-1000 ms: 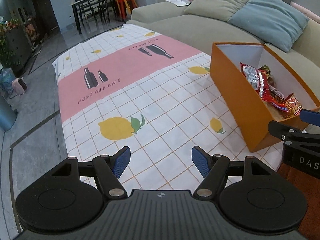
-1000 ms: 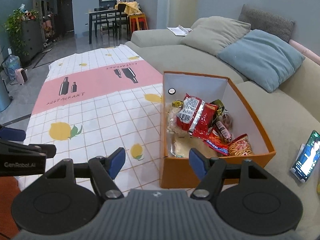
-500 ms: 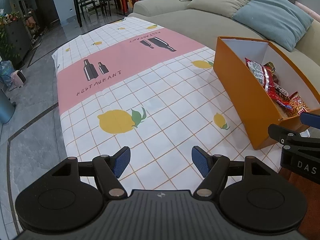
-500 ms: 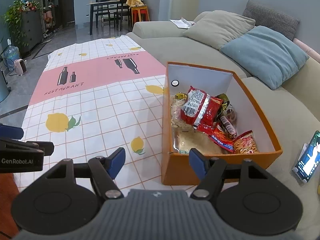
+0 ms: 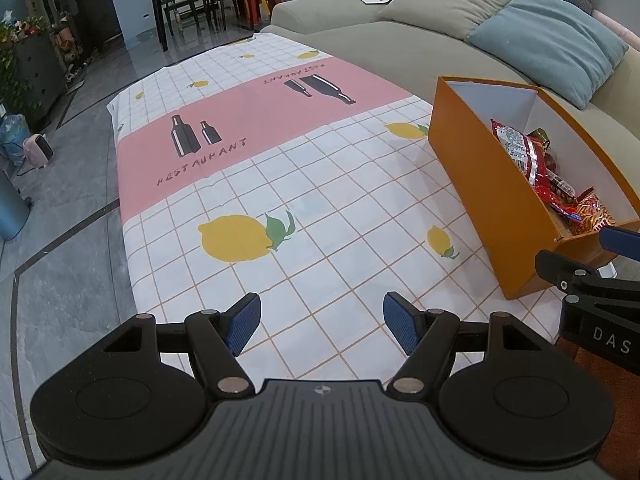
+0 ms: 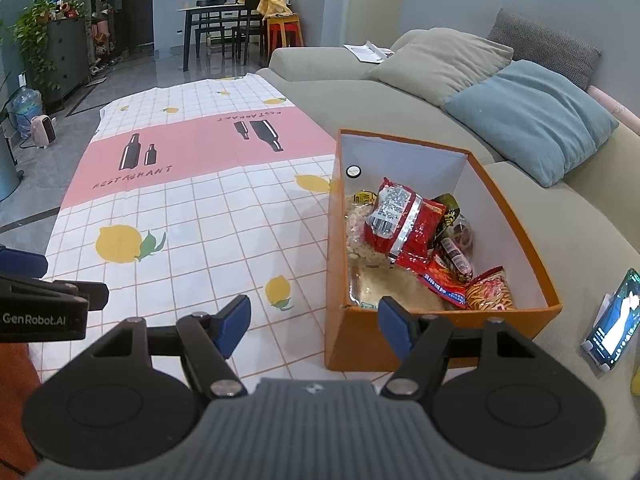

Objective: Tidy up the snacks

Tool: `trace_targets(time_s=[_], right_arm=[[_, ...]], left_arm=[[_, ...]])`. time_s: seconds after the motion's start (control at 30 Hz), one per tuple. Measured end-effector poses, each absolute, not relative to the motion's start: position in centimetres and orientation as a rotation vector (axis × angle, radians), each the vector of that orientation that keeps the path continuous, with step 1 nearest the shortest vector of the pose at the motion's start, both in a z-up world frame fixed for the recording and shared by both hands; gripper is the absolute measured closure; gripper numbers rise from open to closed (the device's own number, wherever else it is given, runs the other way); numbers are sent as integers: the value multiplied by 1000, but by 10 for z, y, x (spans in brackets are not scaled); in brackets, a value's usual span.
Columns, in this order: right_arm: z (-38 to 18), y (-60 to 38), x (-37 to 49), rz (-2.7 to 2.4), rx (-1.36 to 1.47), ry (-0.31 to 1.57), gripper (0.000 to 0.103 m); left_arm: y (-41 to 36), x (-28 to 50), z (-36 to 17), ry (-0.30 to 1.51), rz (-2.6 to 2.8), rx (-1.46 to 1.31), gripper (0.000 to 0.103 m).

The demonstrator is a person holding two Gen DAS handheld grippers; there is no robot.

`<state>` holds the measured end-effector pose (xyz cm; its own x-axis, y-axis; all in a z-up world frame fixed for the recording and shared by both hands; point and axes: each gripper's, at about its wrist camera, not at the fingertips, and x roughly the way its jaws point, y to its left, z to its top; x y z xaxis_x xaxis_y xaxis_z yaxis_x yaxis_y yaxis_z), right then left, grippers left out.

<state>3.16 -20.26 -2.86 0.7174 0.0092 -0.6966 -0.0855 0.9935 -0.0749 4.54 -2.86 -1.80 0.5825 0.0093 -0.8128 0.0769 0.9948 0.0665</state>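
Observation:
An orange box [image 6: 360, 344] with white inner walls sits at the right edge of the lemon-print cloth [image 6: 200, 216]. It holds several snack packets, with a big red packet [image 6: 404, 224] on top and a clear bag of pale nuts [image 6: 360, 240] beneath. The box also shows in the left wrist view [image 5: 488, 200]. My right gripper [image 6: 314, 326] is open and empty, hovering near the box's near left corner. My left gripper [image 5: 322, 326] is open and empty above the cloth's near end, left of the box.
A grey sofa [image 6: 400, 112] with beige and blue cushions [image 6: 532, 120] lies right of the cloth. A phone on a stand [image 6: 612, 320] sits on the sofa, right of the box. A dining table and chairs [image 6: 224, 28] stand far back. Grey floor [image 5: 60, 240] is left.
Both grippers have drawn back and risen a little, so the box and cloth look farther away. Both stay open and empty.

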Motion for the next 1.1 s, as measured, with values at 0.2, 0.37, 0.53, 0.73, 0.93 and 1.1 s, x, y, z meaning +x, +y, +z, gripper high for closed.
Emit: trace_targets(time_s=[0.2,0.37,0.53,0.73,0.93,1.1], right_arm=[[-27,-198,31,67,-117,759,34],[-28,-195,30,75,-126,763,34],[-28,-196,31,73,-122,767,34],[-31,-195,32,77,-126,777,34],[-31,-195,32,80,-128,777,34],[-30,-194,32,83,-128,780,34]], left_arm=[[-26,44,-17,944,-32,89,21],[-24,44,-18,946,-30,82,21],[-24,44,-18,946,-32,82,21],[-24,44,-18,947,-31,81,21],[-24,44,-18,946,-31,75,21],[-24,44,-17,946,-32,73,21]])
